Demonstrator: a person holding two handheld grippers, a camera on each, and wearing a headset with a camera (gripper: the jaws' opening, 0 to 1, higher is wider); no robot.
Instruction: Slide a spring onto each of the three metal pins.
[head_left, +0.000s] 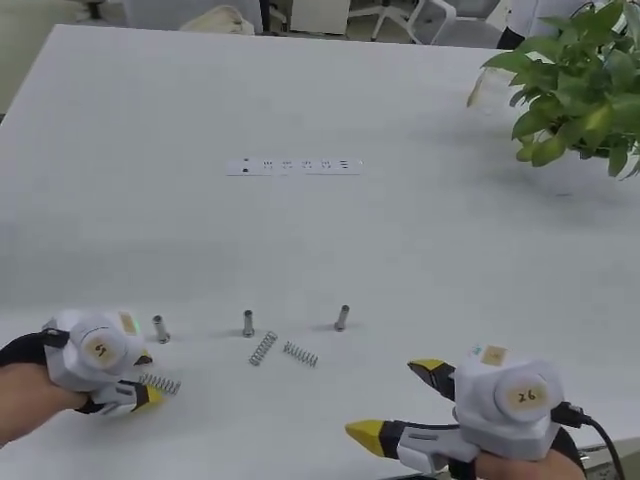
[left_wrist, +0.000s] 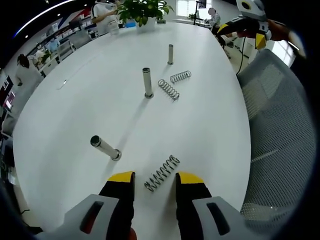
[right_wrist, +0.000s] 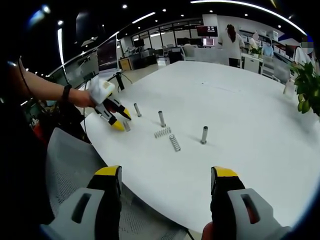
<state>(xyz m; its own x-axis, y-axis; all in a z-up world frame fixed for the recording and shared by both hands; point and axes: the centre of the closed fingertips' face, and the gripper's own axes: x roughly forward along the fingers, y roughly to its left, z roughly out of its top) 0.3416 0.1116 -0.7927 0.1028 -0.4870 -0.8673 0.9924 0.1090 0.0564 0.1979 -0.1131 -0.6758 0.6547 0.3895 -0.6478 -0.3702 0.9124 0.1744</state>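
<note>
**So, nothing's threaded yet**

Your left gripper (left_wrist: 155, 179) is low over the white tabletop (head_left: 400, 230). Its fingers are apart, straddling one spring (left_wrist: 161, 173) that lies flat between them, not pinched. Just past it stands the nearest metal pin (head_left: 160, 328). The middle pin (head_left: 248, 322) and far pin (head_left: 342, 318) stand in a row to its right, all bare. A second spring (head_left: 263, 348) and third spring (head_left: 300, 354) lie loose just in front of the middle pin. Your right gripper (head_left: 393, 400) hovers by the near edge, fingers wide apart, holding nothing.
</note>
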